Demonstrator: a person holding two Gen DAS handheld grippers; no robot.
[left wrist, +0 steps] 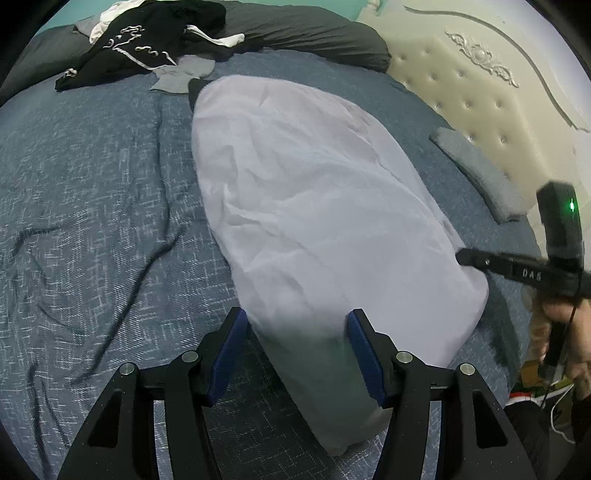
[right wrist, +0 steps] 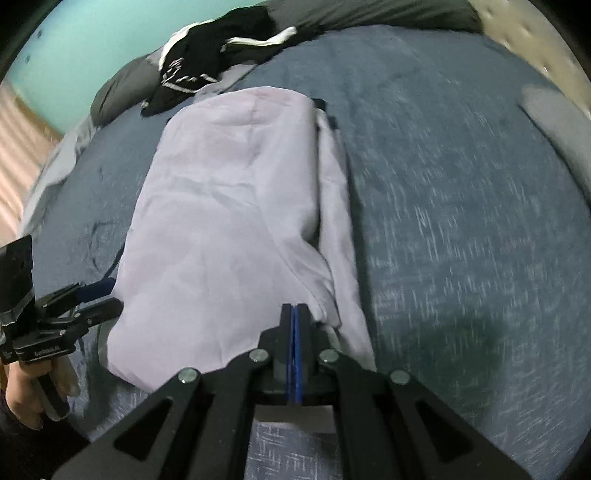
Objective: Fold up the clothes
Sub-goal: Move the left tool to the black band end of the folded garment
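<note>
blue bedspread [left wrist: 92, 177] | grey pillow [left wrist: 314, 33] | tufted headboard [left wrist: 480, 92] | teal wall [right wrist: 92, 40]

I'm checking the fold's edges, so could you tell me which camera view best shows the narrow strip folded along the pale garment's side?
The right wrist view: the folded strip runs there in full beside the pale garment, up from the shut right gripper. In the left wrist view the garment shows mainly its broad top, the strip not distinguishable.

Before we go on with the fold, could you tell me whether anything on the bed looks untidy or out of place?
The lilac garment is folded unevenly: a strip sticks out along its right edge. Dark clothes lie heaped at the far side of the bed.
</note>
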